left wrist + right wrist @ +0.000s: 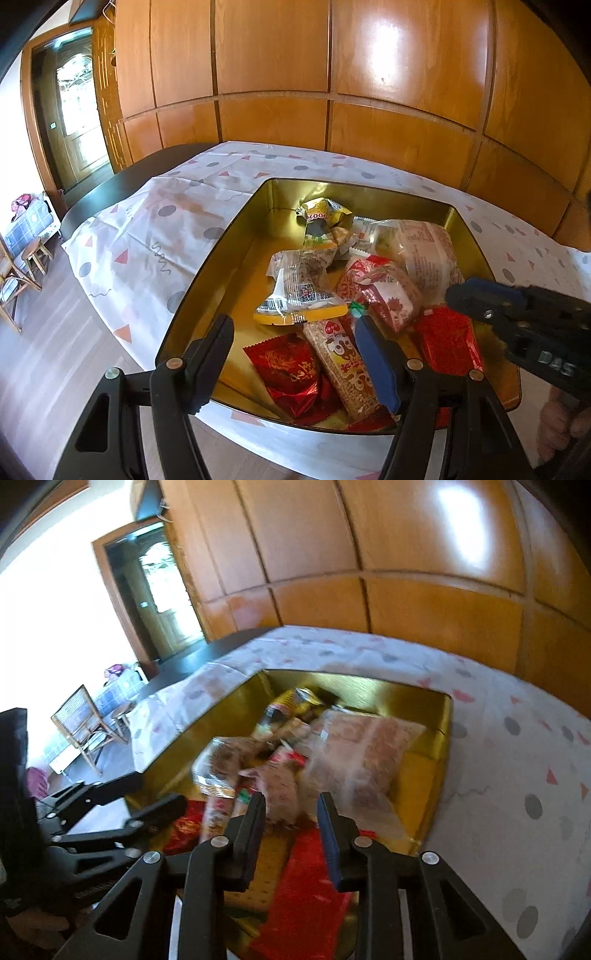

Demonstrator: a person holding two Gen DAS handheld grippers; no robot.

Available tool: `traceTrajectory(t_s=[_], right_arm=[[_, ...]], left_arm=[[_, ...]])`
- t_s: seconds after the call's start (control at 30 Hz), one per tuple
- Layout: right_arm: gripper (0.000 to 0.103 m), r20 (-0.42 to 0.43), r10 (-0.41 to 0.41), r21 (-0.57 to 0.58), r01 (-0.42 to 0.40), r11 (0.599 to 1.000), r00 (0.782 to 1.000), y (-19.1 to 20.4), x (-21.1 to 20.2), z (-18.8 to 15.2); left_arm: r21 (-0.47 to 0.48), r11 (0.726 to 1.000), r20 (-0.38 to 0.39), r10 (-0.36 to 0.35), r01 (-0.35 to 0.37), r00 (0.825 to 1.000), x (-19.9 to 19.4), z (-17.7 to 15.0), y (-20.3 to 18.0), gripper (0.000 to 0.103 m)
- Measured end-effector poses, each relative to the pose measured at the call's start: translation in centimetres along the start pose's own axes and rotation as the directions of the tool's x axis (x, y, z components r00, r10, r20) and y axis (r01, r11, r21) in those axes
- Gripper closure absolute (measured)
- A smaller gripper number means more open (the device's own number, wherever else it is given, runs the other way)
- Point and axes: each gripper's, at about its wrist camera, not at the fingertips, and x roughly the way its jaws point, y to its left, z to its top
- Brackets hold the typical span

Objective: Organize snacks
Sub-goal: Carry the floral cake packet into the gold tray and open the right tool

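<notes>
Now a gold tin (pixel 236 236) stands on a table under a white cloth (pixel 147 229) printed with grey dots and pink triangles, and the snacks lie inside this tin, mostly in its right half and near end. At the far end lies a yellow and dark packet (pixel 321 218); to the right of it lies a large pale bag (pixel 424 251). In the middle there is a clear packet with a yellow edge (pixel 295 291), and beside it, to the right, a red and white bag (pixel 380 291). Near the front lie a red foil packet (pixel 291 373), a long cereal bar (pixel 343 365) and, at the right, a red packet (pixel 450 339). The left gripper (pixel 295 325) hangs over the near end of the tin with its jaws spread, and nothing is between them. The right gripper (pixel 291 801) reaches over the near right part of the tin; its jaws stand with only a narrow gap and pinch nothing, though this view is blurred.
</notes>
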Motion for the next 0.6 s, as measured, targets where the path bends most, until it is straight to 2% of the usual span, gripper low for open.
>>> traceTrajectory(t_s=[0.17, 0.23, 0.3, 0.37, 0.6], right_arm=[[0.078, -0.093, -0.044, -0.045, 0.040, 0.998, 0.995, 0.9, 2.8, -0.7], [0.078, -0.100, -0.075, -0.056, 0.069, 0.996, 0.992, 0.9, 3.1, -1.0], [0.078, -0.100, -0.106, -0.068, 0.100, 0.993, 0.989, 0.7, 2.8, -1.2], [0.078, -0.090, -0.098, -0.057, 0.093, 0.994, 0.991, 0.5, 2.1, -1.4], [0.078, -0.009, -0.145, -0.051, 0.144, 0.988, 0.989, 0.9, -0.9, -1.7]], left_arm=[[-0.003, 1.000, 0.008, 0.008, -0.008, 1.000, -0.2, 0.1, 0.0, 0.030], [-0.004, 1.000, 0.015, 0.009, -0.008, 1.000, -0.5, 0.2, 0.0, 0.028], [-0.003, 1.000, 0.021, 0.006, -0.006, 1.000, -0.7, 0.2, -0.2, 0.026], [-0.003, 1.000, 0.028, 0.003, -0.002, 1.000, -1.0, 0.3, -0.3, 0.024], [0.014, 1.000, 0.036, -0.005, 0.004, 0.999, -1.7, 0.1, -1.2, 0.021]])
